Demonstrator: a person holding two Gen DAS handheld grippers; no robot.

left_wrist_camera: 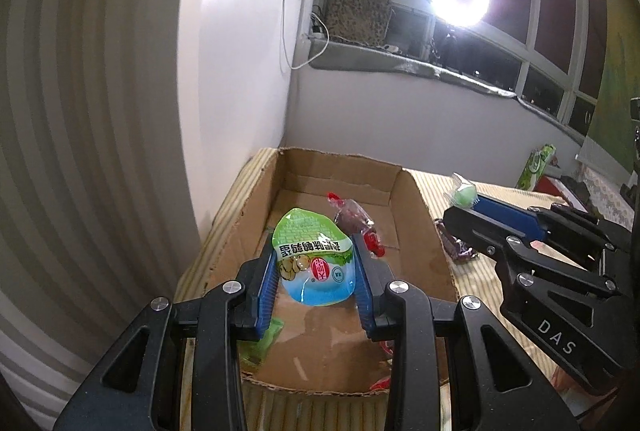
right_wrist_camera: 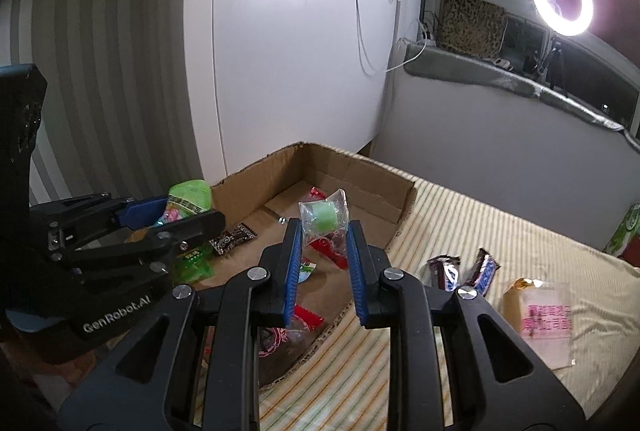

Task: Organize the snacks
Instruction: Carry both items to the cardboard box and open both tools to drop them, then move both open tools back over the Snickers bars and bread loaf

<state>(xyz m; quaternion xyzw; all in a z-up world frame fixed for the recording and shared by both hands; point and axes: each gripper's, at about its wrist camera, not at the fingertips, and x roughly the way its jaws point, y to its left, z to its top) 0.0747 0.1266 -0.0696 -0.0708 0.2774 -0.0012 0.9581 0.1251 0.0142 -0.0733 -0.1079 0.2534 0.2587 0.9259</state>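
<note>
Left wrist: left gripper [left_wrist_camera: 314, 263] pinches green-blue pouch [left_wrist_camera: 314, 257] over cardboard box [left_wrist_camera: 416, 219]; right gripper [right_wrist_camera: 323, 243] clamps green candy [right_wrist_camera: 324, 217], box at 12 o'clock.

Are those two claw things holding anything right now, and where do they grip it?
Left gripper pinches a green-blue snack pouch by its sides; right gripper pinches a clear-wrapped green candy by its wrapper's lower edges.

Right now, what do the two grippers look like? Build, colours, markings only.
Both match: matte black linkage frames with triangular cutouts and round silver pivot screws, carrying ribbed blue pads on the jaws. The left gripper carries white "GenRobot.AI" lettering on its side; the right gripper reads "DAS". No cables or sleeves visible.
</note>
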